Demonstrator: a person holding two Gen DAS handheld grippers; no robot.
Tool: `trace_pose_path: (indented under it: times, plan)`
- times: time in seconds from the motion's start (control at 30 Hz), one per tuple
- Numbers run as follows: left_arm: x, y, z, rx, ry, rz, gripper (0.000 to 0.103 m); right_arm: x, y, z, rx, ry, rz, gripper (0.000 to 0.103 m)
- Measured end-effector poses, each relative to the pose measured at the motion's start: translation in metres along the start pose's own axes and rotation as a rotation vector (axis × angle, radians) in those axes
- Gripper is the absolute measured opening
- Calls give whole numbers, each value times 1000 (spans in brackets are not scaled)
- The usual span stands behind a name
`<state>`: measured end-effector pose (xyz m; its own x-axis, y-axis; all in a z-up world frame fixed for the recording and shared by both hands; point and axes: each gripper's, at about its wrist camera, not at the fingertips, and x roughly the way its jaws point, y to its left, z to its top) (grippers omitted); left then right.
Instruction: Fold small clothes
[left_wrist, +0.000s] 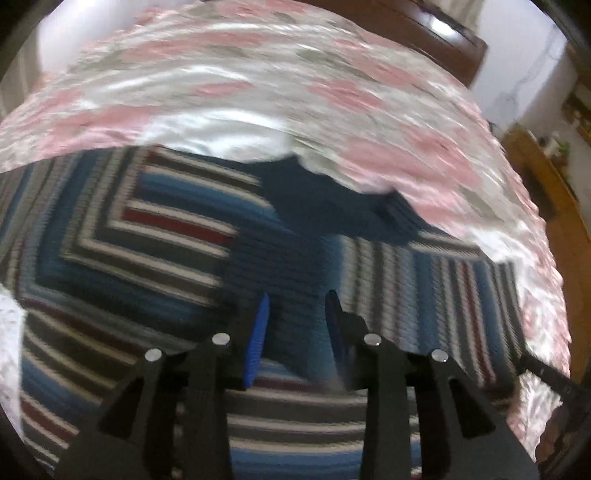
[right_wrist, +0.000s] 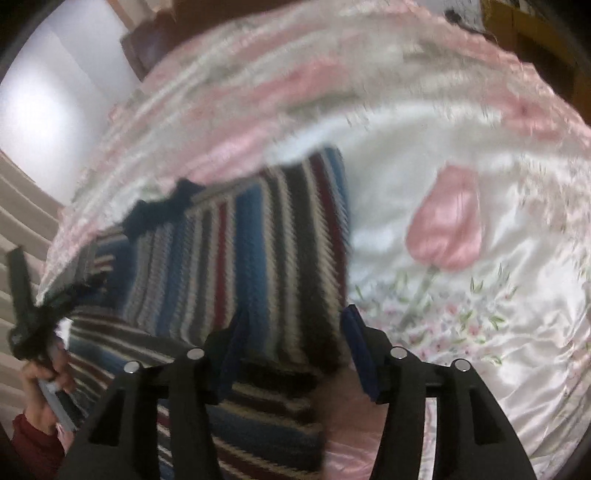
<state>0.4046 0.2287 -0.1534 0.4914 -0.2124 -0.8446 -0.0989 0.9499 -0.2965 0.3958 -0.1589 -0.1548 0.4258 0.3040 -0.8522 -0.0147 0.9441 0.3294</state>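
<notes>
Striped knitted sweater (left_wrist: 177, 236) in blue, grey and maroon lies partly folded on the pink-and-white floral satin bedspread (right_wrist: 461, 295), both left gripper (left_wrist: 295, 314) and right gripper (right_wrist: 295, 328) fingers open above it; folds at 12 o'clock may slip on satin.

There is one striped knitted sweater (left_wrist: 155, 236), and the right wrist view shows the same one (right_wrist: 255, 251). There is one satin bedspread (left_wrist: 229, 81) with pink flowers under it; at 3 o'clock in the right wrist view one big pink tulip (right_wrist: 447, 218) is clear. There are two grippers: the left gripper (left_wrist: 297, 314) and the right gripper (right_wrist: 295, 332), each with two blue fingertips. One hand (right_wrist: 40, 384) shows at 8 o'clock.
</notes>
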Motion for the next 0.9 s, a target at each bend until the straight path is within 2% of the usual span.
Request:
trace_pose_path:
  times: [0.07,0.2,0.4,0.5,0.53,0.57,0.6,0.63,0.77,0.9]
  plan:
    - [8,-10,-4,16,15,-7,35,4,7,2,-16,19,40,59]
    - [37,-11,-14,8,92,21,35,26,14,-1,-62,58,-52,59]
    - [52,-8,-15,21,99,26,36,45,7,-10,-84,74,-110,59]
    - [45,-8,-14,25,102,15,37,35,16,-9,-88,63,-140,61]
    - [39,-6,-12,23,102,10,45,25,23,-8,-91,38,-131,61]
    - [31,-3,-10,18,95,7,62,16,30,-7,-100,17,-124,62]
    - [19,5,-8,12,75,11,69,10,36,-5,-108,5,-119,64]
    - [5,18,-7,9,52,26,70,6,44,-4,-116,-5,-117,64]
    - [-33,81,3,-29,22,90,70,6,82,-2,-172,27,-83,65]
    - [-70,181,15,-137,14,241,70,28,122,-10,-259,79,-87,65]
